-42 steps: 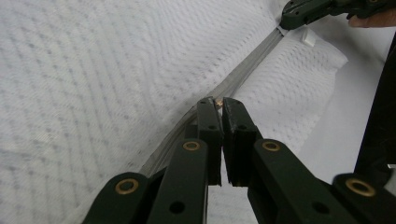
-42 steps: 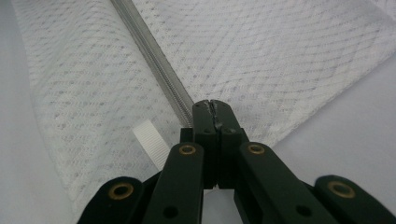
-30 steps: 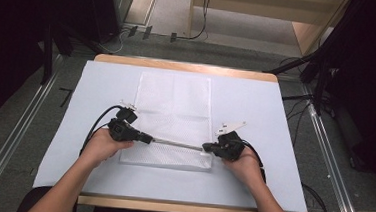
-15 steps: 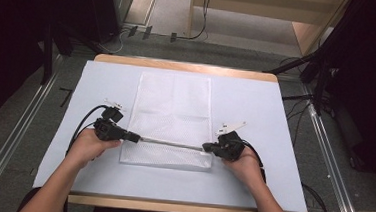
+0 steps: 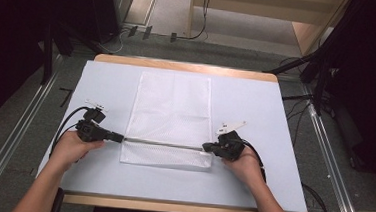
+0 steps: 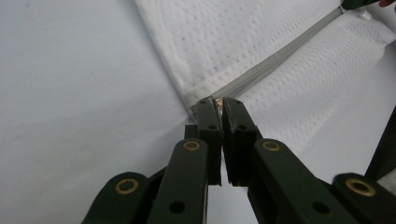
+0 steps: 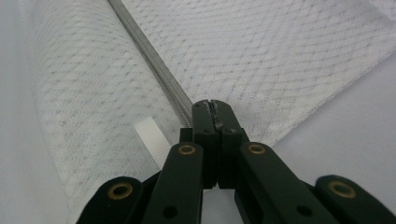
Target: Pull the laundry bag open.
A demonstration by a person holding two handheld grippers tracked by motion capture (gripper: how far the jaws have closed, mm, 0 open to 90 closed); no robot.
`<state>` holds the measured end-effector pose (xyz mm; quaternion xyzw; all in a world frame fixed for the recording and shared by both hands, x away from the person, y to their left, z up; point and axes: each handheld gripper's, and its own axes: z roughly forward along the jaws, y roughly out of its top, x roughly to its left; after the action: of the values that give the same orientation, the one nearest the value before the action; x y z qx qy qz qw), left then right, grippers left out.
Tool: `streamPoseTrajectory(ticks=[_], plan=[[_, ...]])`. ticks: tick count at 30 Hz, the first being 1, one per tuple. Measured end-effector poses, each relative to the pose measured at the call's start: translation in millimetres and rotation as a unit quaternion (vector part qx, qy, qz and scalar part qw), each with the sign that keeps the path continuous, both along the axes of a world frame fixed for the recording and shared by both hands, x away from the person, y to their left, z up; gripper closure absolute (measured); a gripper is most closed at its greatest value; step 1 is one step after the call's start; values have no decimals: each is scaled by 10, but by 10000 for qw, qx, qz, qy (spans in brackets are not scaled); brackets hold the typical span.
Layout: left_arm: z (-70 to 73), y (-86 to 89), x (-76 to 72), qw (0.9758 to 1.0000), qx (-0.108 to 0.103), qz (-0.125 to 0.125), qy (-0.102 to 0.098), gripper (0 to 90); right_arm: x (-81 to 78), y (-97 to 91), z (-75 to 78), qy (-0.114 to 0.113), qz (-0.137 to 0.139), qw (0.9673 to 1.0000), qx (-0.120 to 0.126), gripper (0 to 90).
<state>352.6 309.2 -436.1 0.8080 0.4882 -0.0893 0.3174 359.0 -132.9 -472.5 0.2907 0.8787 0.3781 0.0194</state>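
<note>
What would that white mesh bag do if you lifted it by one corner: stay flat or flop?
Probably flop: the white mesh bag lies flat and thin on the table cover, like soft netting. It looks light, as its weave is open. The zipper, stretched between the left gripper and right gripper, is likely the stiffest part.

I can read no lettering, label, brand mark, number or sign anywhere: not on the white mesh bag (image 5: pixel 170 120), not on its grey zipper (image 5: pixel 163 144), not on the pale blue tabletop (image 5: pixel 256 106), and not on my own black tongs.
</note>
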Motion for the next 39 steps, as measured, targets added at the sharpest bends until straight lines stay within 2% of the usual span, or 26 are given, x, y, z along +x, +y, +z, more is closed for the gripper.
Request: streamPoseTrajectory(ticks=[6, 9, 10, 12, 15, 17, 22, 25, 30, 33, 39], plan=[[7, 18, -26, 10000, -8, 23, -64, 877, 3, 0, 0, -4, 9, 10000, 1, 900], [-6, 0, -37, 9998, 39, -15, -182, 869, 9, 0, 2, -26, 19, 10000, -3, 895], [-6, -2, -41, 9997, 59, -48, -241, 865, 12, -2, 4, -5, 19, 10000, 7, 869], [-10, 2, -45, 9996, -50, -13, -285, 805, 22, 1, 21, 210, 22, 9998, 67, 775], [-18, 7, -49, 9992, -127, -6, -370, 722, 19, 24, 47, 155, 82, 9998, 95, 708], [-12, 10, -50, 9989, -140, 22, -436, 670, 23, 23, 75, 124, 9, 9997, 195, 659], [28, 49, -61, 9973, -218, 87, -699, 610, 58, -55, 125, -10, -259, 9988, 410, 565], [48, 77, -63, 9956, -244, 143, -895, 558, 87, -100, 119, -60, -401, 9983, 418, 513], [53, 135, -50, 9920, -147, 352, -1200, 426, 130, -170, 90, -151, -595, 9974, 383, 444], [46, 182, -30, 9904, -138, 533, -1265, 367, 162, -227, 84, -193, -749, 9962, 393, 410], [13, 250, 2, 9887, 30, 719, -1312, 349, 208, -336, 76, -217, -1068, 9933, 382, 378]])
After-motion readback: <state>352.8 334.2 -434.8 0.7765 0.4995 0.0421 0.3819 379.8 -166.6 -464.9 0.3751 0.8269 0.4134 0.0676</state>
